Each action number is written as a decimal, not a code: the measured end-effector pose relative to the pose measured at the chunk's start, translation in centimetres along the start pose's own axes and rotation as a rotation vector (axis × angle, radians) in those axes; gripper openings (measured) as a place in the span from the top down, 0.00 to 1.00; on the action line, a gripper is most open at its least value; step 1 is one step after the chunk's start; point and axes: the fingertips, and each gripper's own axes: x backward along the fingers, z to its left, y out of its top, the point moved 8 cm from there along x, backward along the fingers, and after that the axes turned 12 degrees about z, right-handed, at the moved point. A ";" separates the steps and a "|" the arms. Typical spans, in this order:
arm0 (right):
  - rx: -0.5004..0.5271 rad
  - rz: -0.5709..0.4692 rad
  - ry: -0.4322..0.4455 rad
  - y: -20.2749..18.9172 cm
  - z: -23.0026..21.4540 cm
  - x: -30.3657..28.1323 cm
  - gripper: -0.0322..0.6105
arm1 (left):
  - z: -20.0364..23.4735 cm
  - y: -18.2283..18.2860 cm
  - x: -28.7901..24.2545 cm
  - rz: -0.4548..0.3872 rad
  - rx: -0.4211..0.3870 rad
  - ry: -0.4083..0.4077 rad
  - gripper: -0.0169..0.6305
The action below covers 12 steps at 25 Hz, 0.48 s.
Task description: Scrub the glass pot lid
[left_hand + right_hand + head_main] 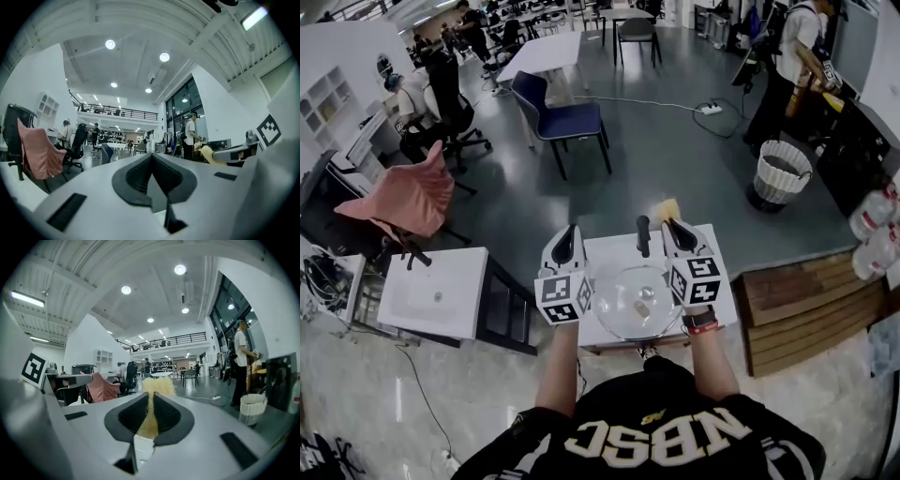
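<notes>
On the white desk [609,247]: the glass pot lid [635,302] lies at the middle towards the near edge, with its knob at the centre.
Desk's far edge: a dark upright handle [643,234] stands between the two grippers; what it belongs to cannot be told.
Left gripper [567,234]: it is held over the desk's left edge, just beside the lid. In the left gripper view [151,158] its jaws are pressed together at the tips with nothing between them.
Right gripper [672,228]: it is held over the desk's right edge, just beside the lid, and pinches a yellow sponge [666,208]. In the right gripper view [151,398] the sponge [157,386] sticks out past the jaw tips.
Floor: grey and glossy, paler under the desk.
Left of the desk: a second white table [431,294], with a chair draped in pink cloth [408,195] beyond it.
Right of the desk: a wooden pallet [806,302], with clear bottles [870,217] at the picture's edge.
Farther out: a blue chair [564,120], a white slatted basket [782,172], a power strip on its cable, and more tables and chairs with people among them.
Overhead: a white ribbed ceiling with round lamps, tall windows on one side and a railed balcony at the back.
</notes>
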 end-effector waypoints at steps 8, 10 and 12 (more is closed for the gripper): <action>0.005 0.027 0.027 -0.9 0.2 -0.9 0.89 | -0.8 -0.5 -0.7 -0.006 -0.015 -0.007 0.95; 0.010 0.028 0.030 -0.8 0.2 -1.3 0.89 | -0.9 -0.6 -1.1 -0.010 -0.017 -0.010 0.95; 0.017 0.032 0.034 -0.8 0.2 -1.7 0.89 | -0.9 -0.8 -1.4 -0.005 -0.016 -0.009 0.95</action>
